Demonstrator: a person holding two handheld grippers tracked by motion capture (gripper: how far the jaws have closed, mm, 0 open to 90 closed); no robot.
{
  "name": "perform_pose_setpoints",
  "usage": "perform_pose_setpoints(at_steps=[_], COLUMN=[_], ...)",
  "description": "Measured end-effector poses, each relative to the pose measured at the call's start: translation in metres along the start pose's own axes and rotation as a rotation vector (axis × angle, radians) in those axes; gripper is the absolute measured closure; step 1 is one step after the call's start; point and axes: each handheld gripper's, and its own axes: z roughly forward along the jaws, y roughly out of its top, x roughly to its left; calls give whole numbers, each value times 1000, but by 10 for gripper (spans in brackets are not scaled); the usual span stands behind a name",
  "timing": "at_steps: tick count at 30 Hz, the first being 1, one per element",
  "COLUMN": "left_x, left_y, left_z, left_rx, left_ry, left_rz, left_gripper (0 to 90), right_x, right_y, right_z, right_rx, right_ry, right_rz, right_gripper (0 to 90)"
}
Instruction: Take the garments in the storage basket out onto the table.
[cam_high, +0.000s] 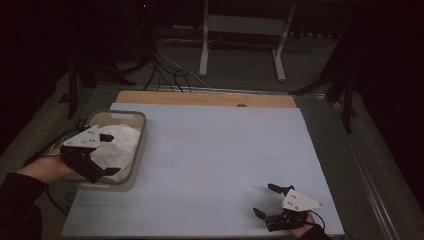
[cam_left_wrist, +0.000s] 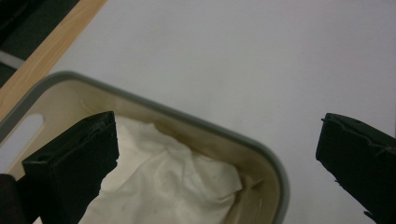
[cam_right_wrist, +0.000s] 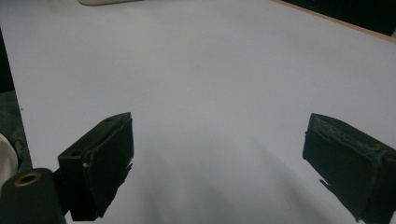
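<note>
**Both hand-held grippers wide open, white cloth in the bin**

A grey-rimmed bin (cam_high: 139, 131) sits at the left edge of the white counter (cam_high: 215, 160), and a crumpled white cloth (cam_high: 117, 145) lies inside it. The left hand-held gripper (cam_high: 106, 154) hovers over the near-left part of the bin, its jaws spread wide and holding nothing; in the left gripper view one jaw hangs above the cloth (cam_left_wrist: 163, 186) inside the bin (cam_left_wrist: 275, 172), the other beyond the bin's rim over bare counter (cam_left_wrist: 233, 60). The right hand-held gripper (cam_high: 266, 200) is well apart from the bin, at the counter's near-right corner, low over the surface. Its jaws are also fully apart and empty, with plain counter (cam_right_wrist: 210, 84) between them in the right gripper view.
</note>
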Motion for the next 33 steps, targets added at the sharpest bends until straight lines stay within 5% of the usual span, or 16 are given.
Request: perform_pose_setpoints(at_steps=[17, 33], left_x=[27, 45], left_y=[-21, -23], left_z=[15, 41], left_rx=[87, 235], left_ry=[60, 100], left_rz=[-83, -136], left_gripper=[0, 0], right_x=[0, 0], right_y=[-1, -1], right_z=[0, 1], right_rx=[3, 8], right_ry=[-1, 3], right_rz=[0, 0], right_gripper=[88, 88])
